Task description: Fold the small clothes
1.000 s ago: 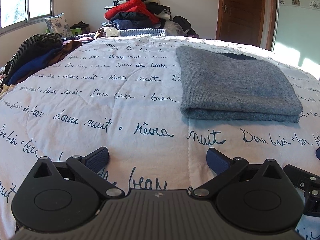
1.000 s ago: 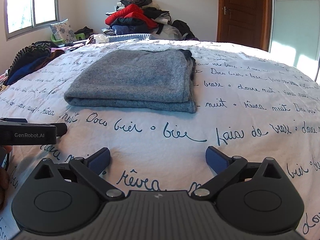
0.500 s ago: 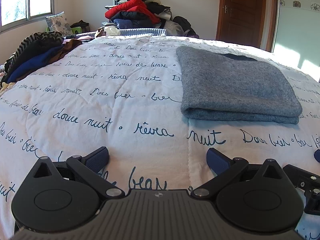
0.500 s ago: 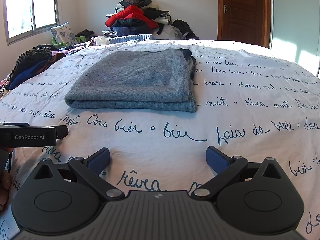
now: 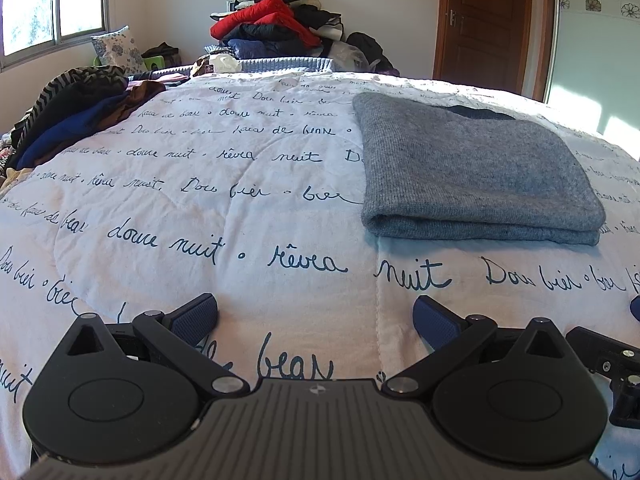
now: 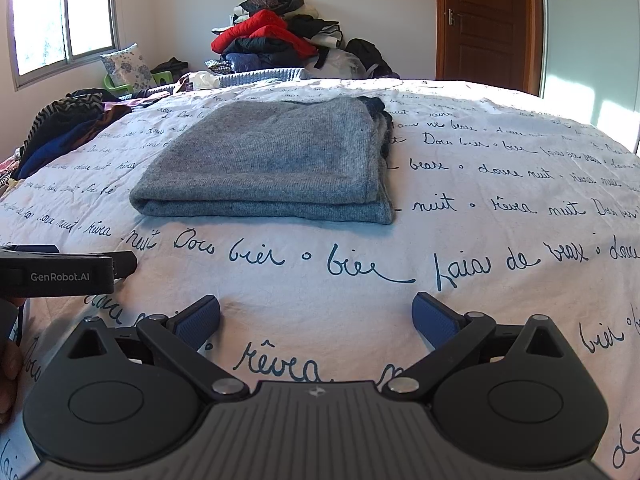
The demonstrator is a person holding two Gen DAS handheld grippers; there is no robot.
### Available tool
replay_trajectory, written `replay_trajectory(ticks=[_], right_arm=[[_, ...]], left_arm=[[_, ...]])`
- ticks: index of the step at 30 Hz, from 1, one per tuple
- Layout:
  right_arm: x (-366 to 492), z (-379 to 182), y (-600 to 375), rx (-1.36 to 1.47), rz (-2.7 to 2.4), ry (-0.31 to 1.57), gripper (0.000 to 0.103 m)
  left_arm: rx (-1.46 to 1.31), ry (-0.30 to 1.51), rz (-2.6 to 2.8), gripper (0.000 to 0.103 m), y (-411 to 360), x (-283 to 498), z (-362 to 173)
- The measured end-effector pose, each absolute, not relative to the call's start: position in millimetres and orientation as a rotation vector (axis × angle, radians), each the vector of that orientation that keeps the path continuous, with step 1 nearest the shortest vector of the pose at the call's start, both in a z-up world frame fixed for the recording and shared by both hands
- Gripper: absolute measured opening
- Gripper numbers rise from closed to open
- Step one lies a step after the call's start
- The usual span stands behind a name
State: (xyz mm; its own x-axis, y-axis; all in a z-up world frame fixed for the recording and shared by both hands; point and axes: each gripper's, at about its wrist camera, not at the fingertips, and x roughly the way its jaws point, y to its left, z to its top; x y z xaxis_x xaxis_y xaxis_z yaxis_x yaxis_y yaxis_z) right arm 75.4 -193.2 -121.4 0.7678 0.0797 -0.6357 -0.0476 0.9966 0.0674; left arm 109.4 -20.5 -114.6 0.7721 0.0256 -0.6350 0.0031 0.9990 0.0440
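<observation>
- Bedroom setup: white quilt (image 5: 248,216) with dark blue cursive writing all over it covers the bed, sunlight coming in from the window (image 6: 64,16) at far left, brown wooden door (image 6: 488,20) at far right.
- Big heap of clothes (image 6: 280,40) with a red jacket on top sits past the far edge of the bed, against the wall.
- Another messy bunch of dark clothes (image 5: 76,116), striped and blue stuff, lies on the far left side of the quilt.
- Grey sweater (image 6: 276,160) is folded into a neat rectangle and lies flat on the quilt, a bit of dark fabric peeking out at its far right corner.
- My left tongs (image 5: 316,316) hang low over the quilt, spread wide with nothing between the blue pads; the sweater is ahead and to the right, well apart.
- My right tongs (image 6: 316,316) are the same deal, spread wide and grasping nothing, sweater straight ahead and slightly left, not touching.
- From the right camera the left tongs poke in at the near left edge, just beside mine.
</observation>
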Motion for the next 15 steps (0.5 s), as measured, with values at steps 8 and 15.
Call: replay_trajectory(ticks=[8, 15], right_arm=[[75.4, -121.5, -193.1, 0.048, 0.069, 0.692, 0.103], [75.4, -121.5, -193.4, 0.048, 0.069, 0.692, 0.103]], left_arm=[[0.037, 0.69, 0.01, 0.103, -19.9, 109.3, -114.5], [0.031, 0.691, 0.007, 0.103, -18.7, 109.2, -114.7]])
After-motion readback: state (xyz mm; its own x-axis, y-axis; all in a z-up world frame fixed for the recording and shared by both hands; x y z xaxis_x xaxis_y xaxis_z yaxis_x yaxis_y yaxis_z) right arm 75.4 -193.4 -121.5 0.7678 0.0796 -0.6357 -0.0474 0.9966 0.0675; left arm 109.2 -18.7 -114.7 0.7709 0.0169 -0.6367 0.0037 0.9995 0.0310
